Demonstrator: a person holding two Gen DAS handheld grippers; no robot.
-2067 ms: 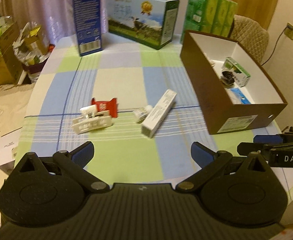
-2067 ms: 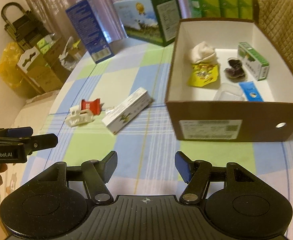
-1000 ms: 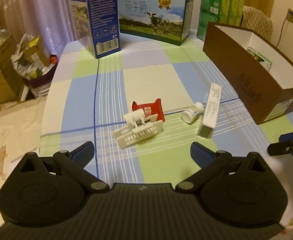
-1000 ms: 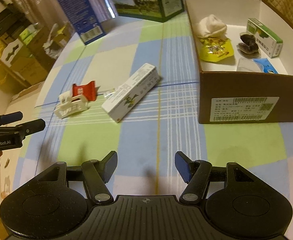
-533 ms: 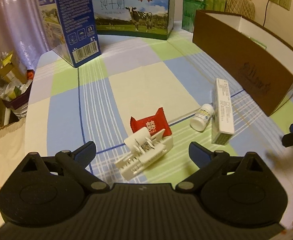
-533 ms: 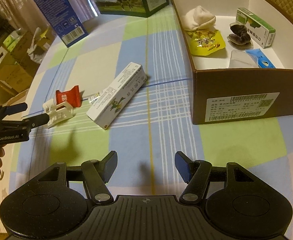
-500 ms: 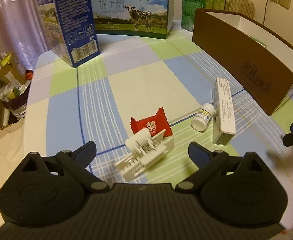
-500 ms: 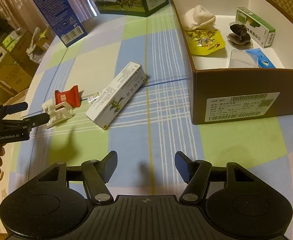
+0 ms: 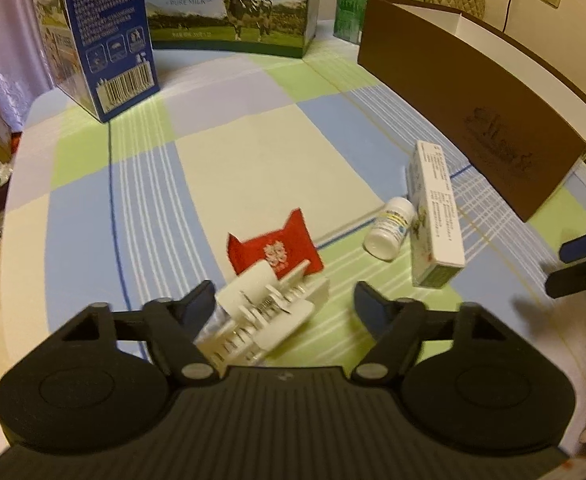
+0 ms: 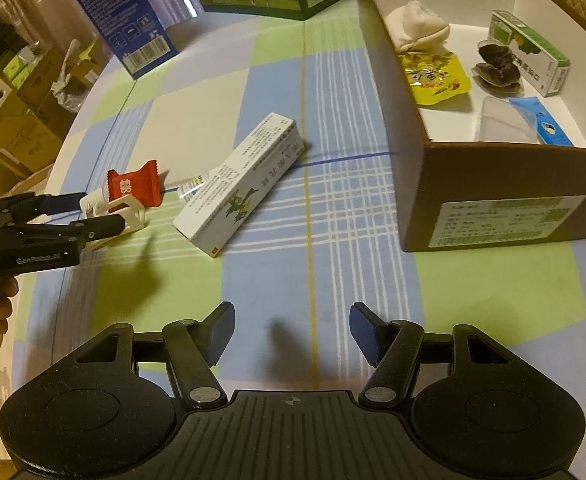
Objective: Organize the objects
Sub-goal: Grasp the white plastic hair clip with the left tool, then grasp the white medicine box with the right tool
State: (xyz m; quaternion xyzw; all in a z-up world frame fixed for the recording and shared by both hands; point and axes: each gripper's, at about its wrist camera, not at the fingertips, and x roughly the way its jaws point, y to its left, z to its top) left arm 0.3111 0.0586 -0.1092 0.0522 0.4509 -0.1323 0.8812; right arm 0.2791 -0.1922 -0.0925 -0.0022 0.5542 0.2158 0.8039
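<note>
Two grippers hang over the checked tablecloth (image 9: 233, 160) beside the brown box (image 10: 505, 208), the right gripper (image 10: 291, 330) spread empty, the left gripper (image 9: 285, 306) spread around the white plastic clip (image 9: 265, 316) against the red packet (image 9: 273, 250).

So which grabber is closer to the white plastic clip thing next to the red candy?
The left gripper. Its open fingers sit either side of the white plastic clip. The right gripper hangs over bare tablecloth, well off to the clip's right.
</note>
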